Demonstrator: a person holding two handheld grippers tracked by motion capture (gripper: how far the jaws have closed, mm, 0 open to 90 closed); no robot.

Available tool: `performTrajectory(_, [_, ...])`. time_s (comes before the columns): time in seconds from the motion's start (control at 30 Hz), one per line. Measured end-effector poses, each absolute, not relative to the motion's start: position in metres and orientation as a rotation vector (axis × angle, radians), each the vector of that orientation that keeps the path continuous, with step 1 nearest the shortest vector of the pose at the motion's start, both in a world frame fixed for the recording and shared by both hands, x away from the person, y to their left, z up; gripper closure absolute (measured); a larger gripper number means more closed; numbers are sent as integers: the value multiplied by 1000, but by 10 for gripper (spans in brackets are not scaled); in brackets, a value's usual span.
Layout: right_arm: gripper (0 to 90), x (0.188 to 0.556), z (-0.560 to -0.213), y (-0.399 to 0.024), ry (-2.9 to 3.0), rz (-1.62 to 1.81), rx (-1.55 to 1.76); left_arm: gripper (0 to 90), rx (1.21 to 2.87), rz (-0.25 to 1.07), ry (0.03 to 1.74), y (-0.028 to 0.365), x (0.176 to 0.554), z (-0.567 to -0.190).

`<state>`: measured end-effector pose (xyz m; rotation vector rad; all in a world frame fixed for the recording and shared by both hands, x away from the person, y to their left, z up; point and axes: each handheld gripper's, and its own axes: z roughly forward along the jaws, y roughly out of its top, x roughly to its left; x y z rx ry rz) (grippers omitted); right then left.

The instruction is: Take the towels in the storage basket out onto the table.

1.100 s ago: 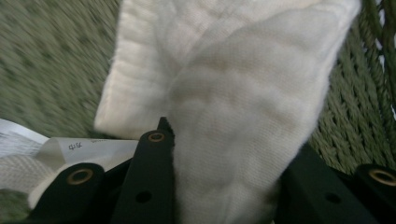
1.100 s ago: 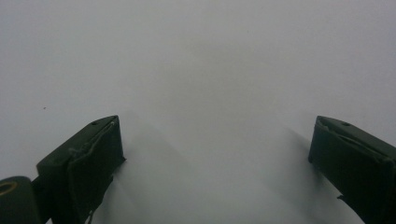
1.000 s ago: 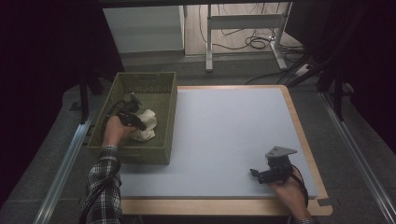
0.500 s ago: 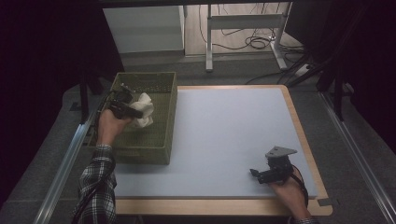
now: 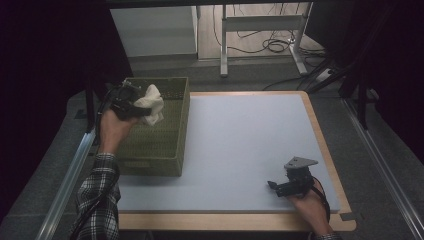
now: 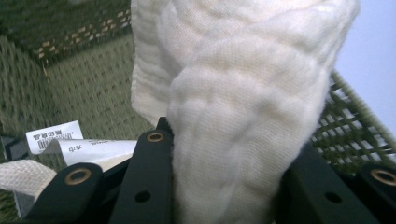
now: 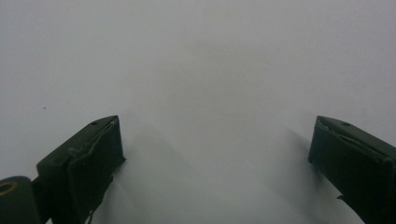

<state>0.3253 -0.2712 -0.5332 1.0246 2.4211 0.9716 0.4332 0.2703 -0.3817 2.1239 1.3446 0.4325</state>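
Observation:
A bunched cream-white cloth (image 5: 150,104) hangs over the olive woven basket (image 5: 167,145) at the table's left edge, with my left gripper (image 5: 134,104) shut on it. In the left gripper view the cloth (image 6: 243,102) bulges up between the two black jaws, and white care labels (image 6: 70,142) hang at the lower left above the basket's floor (image 6: 79,88). My right gripper (image 5: 280,187) rests low on the pale table (image 5: 240,145) near the front right corner. Its jaws stand wide apart in the right gripper view (image 7: 215,154), with nothing between them.
The table has a wooden border (image 5: 235,220). Metal rails (image 5: 70,175) run along both sides of it. Beyond the far edge stand a white cabinet (image 5: 155,27) and a desk frame (image 5: 260,25) with cables on the floor.
My left gripper has lifted the cloth out of the basket's inside, up and toward its far left corner. The right gripper has stayed where it was.

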Motion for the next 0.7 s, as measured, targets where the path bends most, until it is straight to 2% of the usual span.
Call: performTrajectory(0.7, [30,325,-533,-271,2421,972,1025,701,2122,461,1099,202,430,-338])
